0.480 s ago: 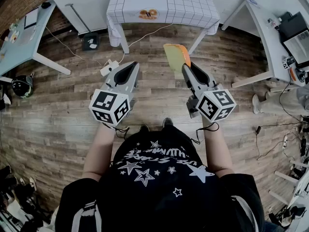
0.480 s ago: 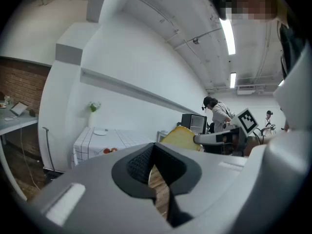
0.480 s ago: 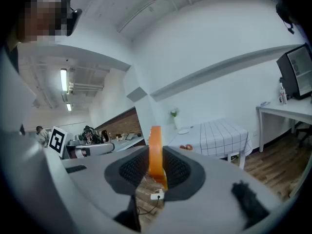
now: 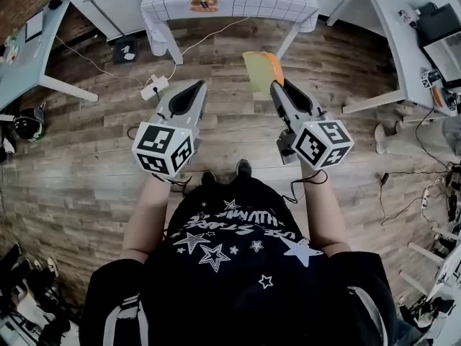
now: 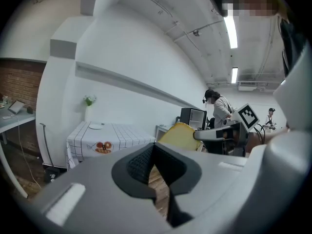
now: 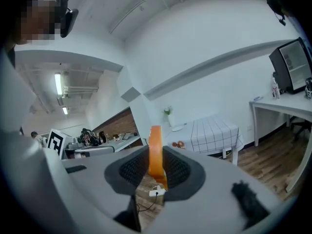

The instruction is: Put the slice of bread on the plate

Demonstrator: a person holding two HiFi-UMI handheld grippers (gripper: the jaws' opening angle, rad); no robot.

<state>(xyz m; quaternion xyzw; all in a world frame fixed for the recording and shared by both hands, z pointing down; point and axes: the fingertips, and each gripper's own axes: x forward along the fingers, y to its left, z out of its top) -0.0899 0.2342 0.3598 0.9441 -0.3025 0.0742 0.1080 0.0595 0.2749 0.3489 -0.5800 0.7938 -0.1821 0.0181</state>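
Right gripper (image 6: 155, 156) fingers pinch the flat yellow bread slice with an orange crust (image 6: 155, 139) at its lower edge, upright. I judge it light, soft and crushable, so keep the grip gentle. Left gripper (image 5: 152, 152) fingers are closed and empty.

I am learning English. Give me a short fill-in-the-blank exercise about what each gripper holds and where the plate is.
1. The right gripper is shut on the slice of bread, whose crust is ___.
2. The left gripper holds ___.
3. The plate lies on the ___ with the checked cloth.
Missing words: orange; nothing; table.
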